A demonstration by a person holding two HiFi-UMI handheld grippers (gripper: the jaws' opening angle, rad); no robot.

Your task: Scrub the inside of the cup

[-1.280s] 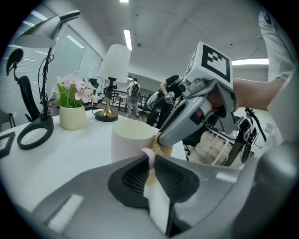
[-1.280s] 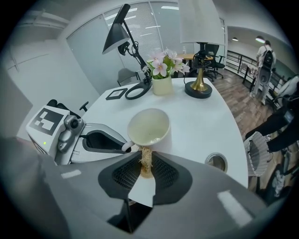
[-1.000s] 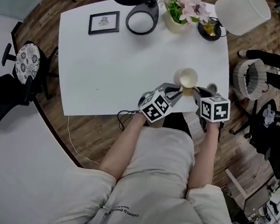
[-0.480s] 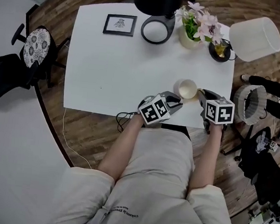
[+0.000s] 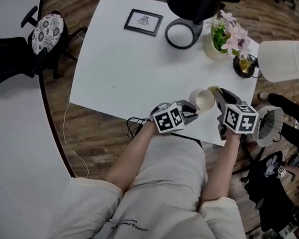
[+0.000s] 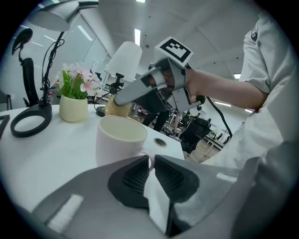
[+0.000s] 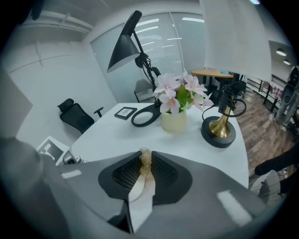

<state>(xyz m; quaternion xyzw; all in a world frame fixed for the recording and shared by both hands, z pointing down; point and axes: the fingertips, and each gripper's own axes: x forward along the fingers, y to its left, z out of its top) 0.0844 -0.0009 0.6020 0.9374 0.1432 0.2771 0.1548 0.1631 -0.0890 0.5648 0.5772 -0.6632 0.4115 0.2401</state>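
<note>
Left gripper view shows the left tool (image 6: 151, 161) pinched shut on the handle of the white cup (image 6: 119, 140), which is upright over the white surface (image 6: 46, 154), lower right of centre in the head view. The right tool (image 7: 145, 156) is closed on a golden scrubber (image 7: 145, 161), poised at the cup's far rim. To scrub well, I'd lower the scrubber fully inside and sweep the wall, bracing the handle firmly.

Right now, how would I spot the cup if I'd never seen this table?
Look at the white table, at its edge nearest the person. The cup is there, between the left tool, which pinches its handle, and the right tool, which holds a scrubber. Unlike the flower pot at the far edge, it has a handle and no flowers.
</note>
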